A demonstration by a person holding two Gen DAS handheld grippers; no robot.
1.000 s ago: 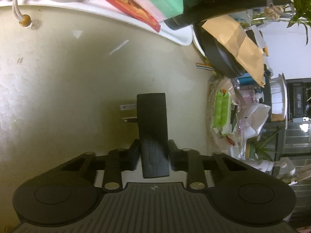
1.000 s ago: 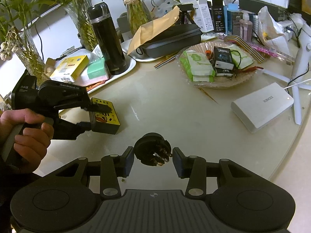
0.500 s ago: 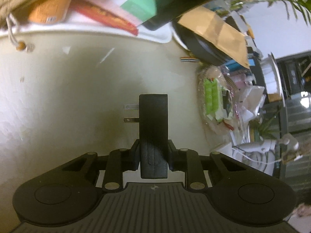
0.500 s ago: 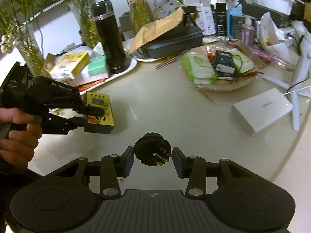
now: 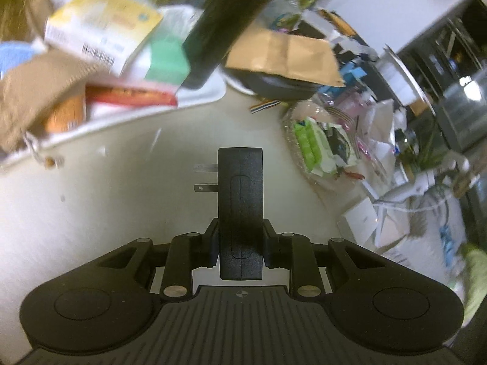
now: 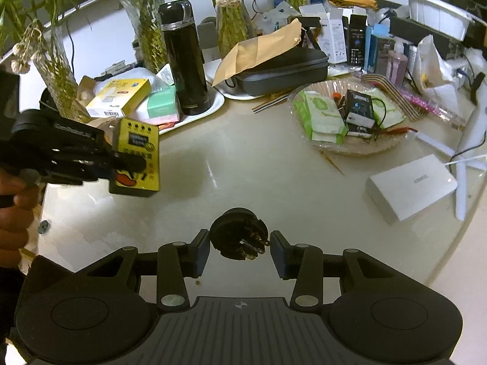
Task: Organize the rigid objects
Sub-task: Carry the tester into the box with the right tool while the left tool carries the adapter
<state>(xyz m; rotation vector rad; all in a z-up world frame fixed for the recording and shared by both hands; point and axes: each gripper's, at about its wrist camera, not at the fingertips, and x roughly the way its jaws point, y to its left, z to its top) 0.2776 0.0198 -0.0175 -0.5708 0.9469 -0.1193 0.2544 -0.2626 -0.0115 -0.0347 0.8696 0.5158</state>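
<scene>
My left gripper [image 5: 240, 246] is shut on a yellow-faced black tester box [image 5: 240, 210] with two metal plug prongs on its left side; it is held edge-on, lifted above the table. In the right wrist view the left gripper [image 6: 121, 164] holds the same yellow box [image 6: 137, 158] at the left, above the table. My right gripper [image 6: 240, 252] stands around a round black plug [image 6: 239, 238] with brass pins; both pads sit close beside it, with a small gap on the right.
A white tray [image 6: 217, 102] holds a black flask [image 6: 185, 60], a yellow carton [image 6: 120, 97] and tissue packs. A glass dish [image 6: 350, 149] of packets sits at the right, a white power bank [image 6: 411, 187] beyond it. Plant vases line the back.
My left gripper has lifted and swung the yellow box up and toward the tray, tilting its view level. My right gripper and the round plug have stayed put.
</scene>
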